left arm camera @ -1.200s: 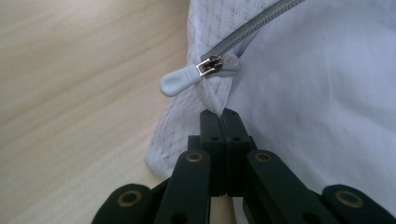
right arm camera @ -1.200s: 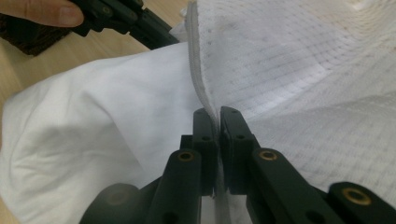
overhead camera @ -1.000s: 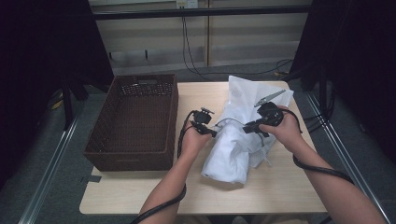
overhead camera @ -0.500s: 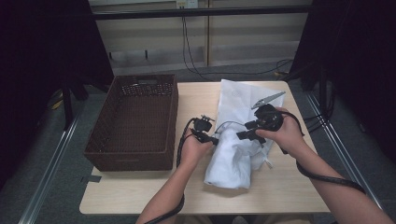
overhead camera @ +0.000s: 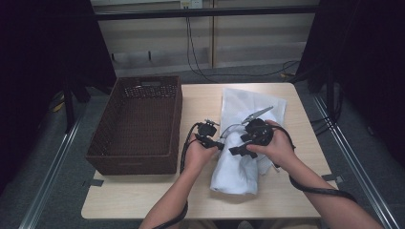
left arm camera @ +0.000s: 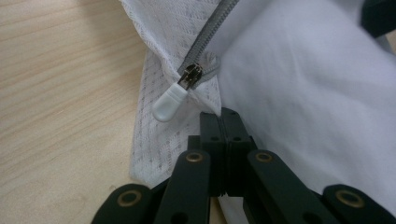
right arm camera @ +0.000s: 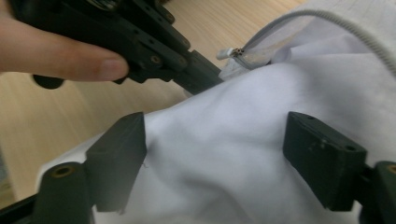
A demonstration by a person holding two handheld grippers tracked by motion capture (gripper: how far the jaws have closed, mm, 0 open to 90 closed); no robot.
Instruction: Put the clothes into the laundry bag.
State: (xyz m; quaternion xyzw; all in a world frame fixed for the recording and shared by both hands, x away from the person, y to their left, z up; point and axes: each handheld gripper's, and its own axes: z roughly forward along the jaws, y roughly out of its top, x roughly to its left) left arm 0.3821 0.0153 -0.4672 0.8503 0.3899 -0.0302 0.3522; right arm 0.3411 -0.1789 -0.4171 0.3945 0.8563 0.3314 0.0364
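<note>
**Between my two grippers: a white zip-up cover waiting for a fresh grip**

Right of the basket [overhead camera: 136, 125], on the bench [overhead camera: 143, 200], lies the white cover [overhead camera: 241, 162], its long axis running away from me toward the far edge, the near end bunched and rounded. My left gripper [left arm camera: 223, 122] has its jaws fully closed, pinching a fold of the cloth at the cover's left edge, just beside the zip pull [left arm camera: 172, 99]; the zip's grey teeth run up and away from that pinch. My right gripper [right arm camera: 212, 154] has just been opening its jaws; they now stand wide, one on each side of a raised hump of cloth, and the pads do not press on it as far as I can see. So the cloth sits squarely between those jaws, directly ahead, with my left gripper [right arm camera: 154, 51] just beyond the hump.

I judge the next move to be a new bite with the right, and it turns on that hump staying centred between the jaws while the left anchors the edge.

The bench is pale wood, bare near me. Behind it a dark rail, pale panelled wall and loose cables; dark curtains at both sides.
</note>
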